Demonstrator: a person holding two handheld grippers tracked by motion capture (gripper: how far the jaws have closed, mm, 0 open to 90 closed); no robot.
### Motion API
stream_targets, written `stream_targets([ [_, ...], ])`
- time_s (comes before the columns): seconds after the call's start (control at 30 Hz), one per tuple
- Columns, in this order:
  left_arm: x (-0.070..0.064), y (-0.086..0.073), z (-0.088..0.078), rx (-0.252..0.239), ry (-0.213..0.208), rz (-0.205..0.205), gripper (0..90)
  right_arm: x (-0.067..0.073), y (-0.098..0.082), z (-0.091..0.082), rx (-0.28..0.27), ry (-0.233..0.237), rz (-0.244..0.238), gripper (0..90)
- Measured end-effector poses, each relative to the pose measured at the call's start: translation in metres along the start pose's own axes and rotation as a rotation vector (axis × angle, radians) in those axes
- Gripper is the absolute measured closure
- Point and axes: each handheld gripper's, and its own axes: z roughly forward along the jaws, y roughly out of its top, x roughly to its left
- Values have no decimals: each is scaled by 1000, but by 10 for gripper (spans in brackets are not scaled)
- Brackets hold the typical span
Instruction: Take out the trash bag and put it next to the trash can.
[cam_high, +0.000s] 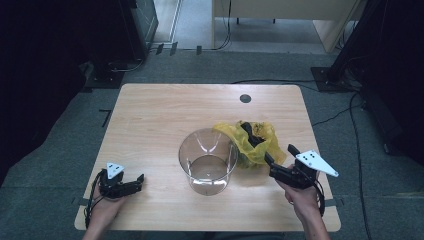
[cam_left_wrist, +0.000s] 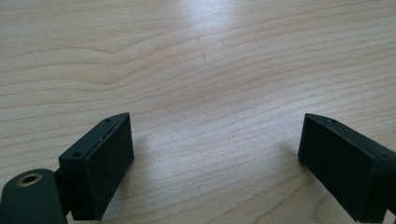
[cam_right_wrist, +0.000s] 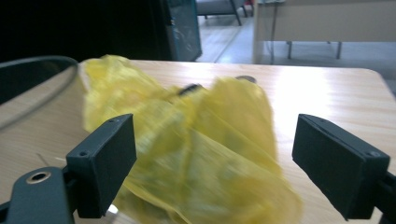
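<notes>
from above, the left claw (cam_high: 131, 184) lies low on the table (cam_high: 150, 120), held in the left hand (cam_high: 107, 202), pointing toward a clear tub (cam_high: 207, 160). the right claw (cam_high: 280, 157), in the right hand (cam_high: 302, 197), reaches to a yellow bag (cam_high: 252, 142) just beyond the tub. the left claw's view shows its jaws spread over bare wood. the right claw's view shows jaws spread, the bag between them.
</notes>
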Motion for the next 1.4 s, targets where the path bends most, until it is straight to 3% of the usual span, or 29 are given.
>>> stream_targets([
  [0.2,0,0,0,0,0,0,97,-16,-16,-7,30,-75,2,141],
  [0.57,0,0,0,-1,0,0,97,-37,-40,-15,100,-158,-5,144],
  [0.67,0,0,0,0,0,0,97,-42,-48,-15,131,-179,-14,144],
  [1.07,0,0,0,0,0,0,97,-64,-75,-20,269,-277,54,143],
  [1.27,0,0,0,0,1,0,98,-76,-87,-24,323,-324,54,143],
  [1.4,0,0,0,0,1,1,98,-80,-93,-25,359,-359,24,143],
])
